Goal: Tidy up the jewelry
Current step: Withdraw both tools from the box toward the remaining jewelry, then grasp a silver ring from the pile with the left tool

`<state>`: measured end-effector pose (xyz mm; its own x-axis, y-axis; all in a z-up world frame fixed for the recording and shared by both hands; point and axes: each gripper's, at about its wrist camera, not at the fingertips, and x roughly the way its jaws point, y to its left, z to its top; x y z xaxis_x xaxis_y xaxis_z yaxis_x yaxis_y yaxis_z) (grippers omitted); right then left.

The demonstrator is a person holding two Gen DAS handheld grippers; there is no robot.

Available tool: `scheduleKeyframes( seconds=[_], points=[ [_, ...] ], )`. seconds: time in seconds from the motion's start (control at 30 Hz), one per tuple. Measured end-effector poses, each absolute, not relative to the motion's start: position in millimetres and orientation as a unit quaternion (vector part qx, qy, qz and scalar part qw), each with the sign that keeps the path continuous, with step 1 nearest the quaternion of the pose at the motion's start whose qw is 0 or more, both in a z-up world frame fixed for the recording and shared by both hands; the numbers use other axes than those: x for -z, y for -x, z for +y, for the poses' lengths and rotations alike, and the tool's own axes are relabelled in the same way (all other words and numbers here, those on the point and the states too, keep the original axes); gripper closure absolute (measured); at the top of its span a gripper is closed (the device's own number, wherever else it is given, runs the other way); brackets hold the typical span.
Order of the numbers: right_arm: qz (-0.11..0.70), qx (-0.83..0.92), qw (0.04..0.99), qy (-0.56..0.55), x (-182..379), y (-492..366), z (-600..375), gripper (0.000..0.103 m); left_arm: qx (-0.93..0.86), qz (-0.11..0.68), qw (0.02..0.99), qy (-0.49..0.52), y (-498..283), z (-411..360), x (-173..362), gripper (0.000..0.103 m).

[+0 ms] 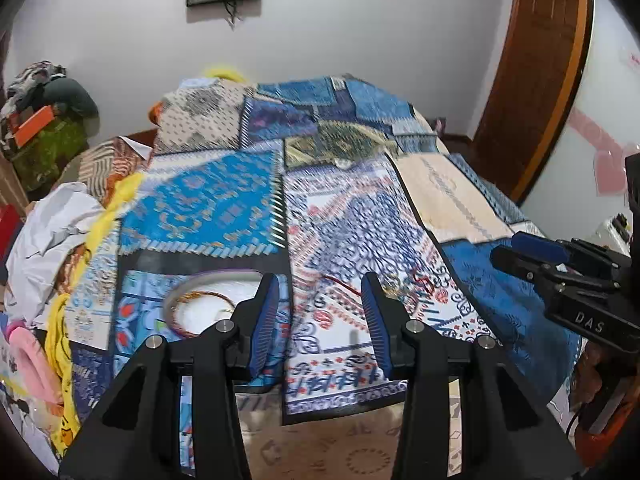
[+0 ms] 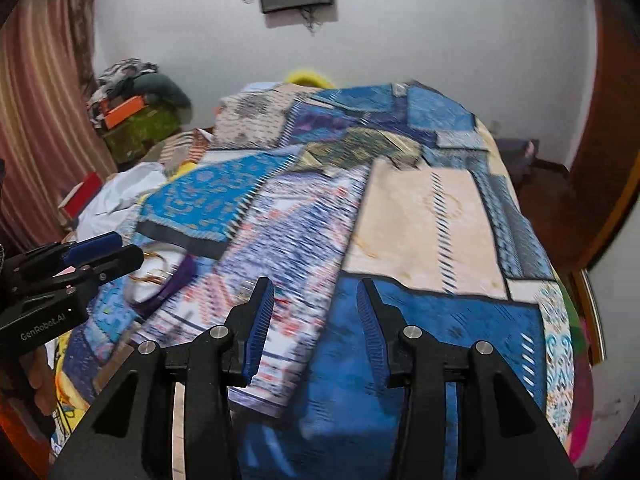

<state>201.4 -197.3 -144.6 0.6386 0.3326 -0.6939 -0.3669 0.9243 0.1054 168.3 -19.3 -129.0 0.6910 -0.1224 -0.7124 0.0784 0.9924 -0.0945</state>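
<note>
Jaws, left wrist view: left gripper (image 1: 324, 320) stands wide, nothing between the blue ribbed pads (image 1: 264, 320). It hovers over a patchwork bedspread (image 1: 200, 204). Item: round white tray with purple rim (image 1: 212, 280), on the spread just left of the left finger, holding a thin gold-coloured bangle or wire hoop (image 1: 200, 300). Item: red cord (image 1: 340, 284) with a small metallic piece (image 1: 390, 280), loose on the cloth between the fingertips and beyond them. Right gripper (image 1: 516, 252) enters from the right edge, empty.

Right wrist view: right gripper (image 2: 316, 320) likewise wide and empty, above a blue patch of the spread. The tray (image 2: 160, 280) lies at left, blurred, gold hoops inside; the left gripper (image 2: 100, 252) is near it.

Handling, as judged: the jewelry is light; the cord limp and slippery, the hoops thin and bendable. Pinch the cord mid-length or at its metal piece; take a hoop across its rim, gently. Soft bedding yields under pressure.
</note>
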Motion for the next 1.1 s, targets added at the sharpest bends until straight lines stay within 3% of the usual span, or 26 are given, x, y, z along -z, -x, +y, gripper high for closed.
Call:
scheduleKeyframes(
  seconds=[0.43,0.7,1.1],
  points=[
    [0.409,-0.188,0.892,0.039,172,-209,-212,0.064,0.113,0.45,0.886,0.014,-180,-65,171,0.061],
    [0.408,-0.197,0.891,0.033,173,-211,-214,0.063,0.162,0.463,0.869,0.065,-182,-74,176,0.062],
    [0.414,-0.197,0.888,0.023,178,-215,-218,0.063,0.141,0.464,0.873,0.058,-204,-78,181,0.077]
  ],
)
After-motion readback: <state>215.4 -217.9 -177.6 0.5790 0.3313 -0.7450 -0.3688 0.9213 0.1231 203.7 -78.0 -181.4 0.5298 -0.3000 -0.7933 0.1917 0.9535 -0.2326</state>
